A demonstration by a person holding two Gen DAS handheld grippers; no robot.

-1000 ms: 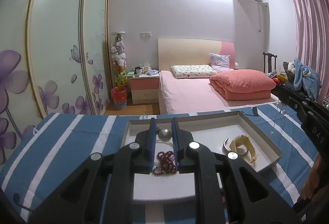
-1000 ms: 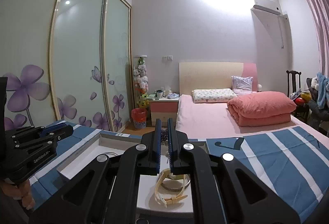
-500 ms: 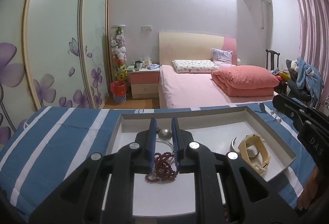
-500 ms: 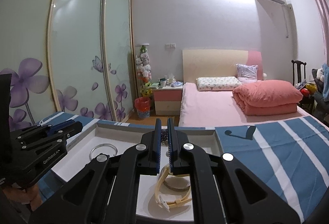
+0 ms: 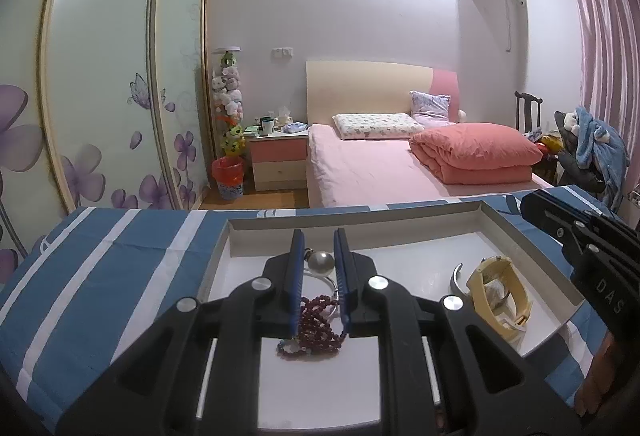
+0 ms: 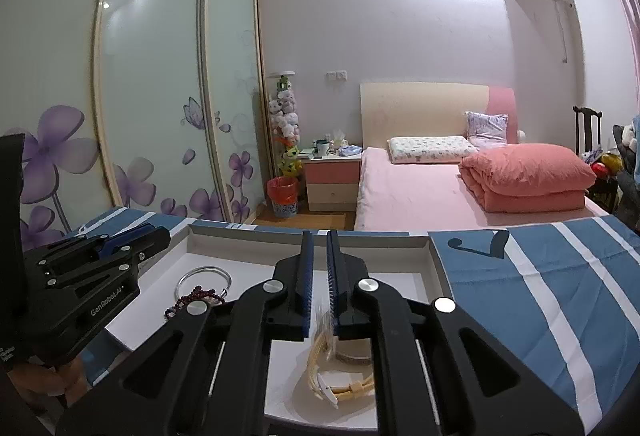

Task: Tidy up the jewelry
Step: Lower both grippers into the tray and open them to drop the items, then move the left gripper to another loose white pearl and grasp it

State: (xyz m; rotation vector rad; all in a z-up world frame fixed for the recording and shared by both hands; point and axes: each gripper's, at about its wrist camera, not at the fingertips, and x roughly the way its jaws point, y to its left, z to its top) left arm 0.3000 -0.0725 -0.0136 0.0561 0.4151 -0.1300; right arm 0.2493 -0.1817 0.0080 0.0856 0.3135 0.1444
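A white shallow tray (image 5: 360, 216) (image 6: 248, 232) sits on a blue-and-white striped cloth (image 5: 120, 260). My left gripper (image 5: 318, 232) (image 6: 158, 236) is low over the tray's left part, shut on a dark red bead bracelet (image 5: 314, 330) (image 6: 196, 298) whose loops pile on the tray floor. A silver bangle with a ball (image 5: 320, 262) (image 6: 204, 282) lies just beyond the beads. My right gripper (image 6: 318, 236) (image 5: 532, 205) is over the tray's right part and its jaws are opening. The cream watch (image 6: 340, 376) (image 5: 496, 296) rests on the tray floor below them, its strap reaching up between the pads.
The table's far edge is just past the tray. Beyond it stand a pink bed (image 5: 380, 171), a nightstand (image 5: 276, 163), a red bin (image 5: 228, 177) and sliding wardrobe doors (image 5: 100, 95). A hand (image 6: 40, 384) holds the left gripper.
Both grippers came down into the tray. The beads went from hanging to heaped on the tray floor. The right jaws parted a little and the watch settled lower.
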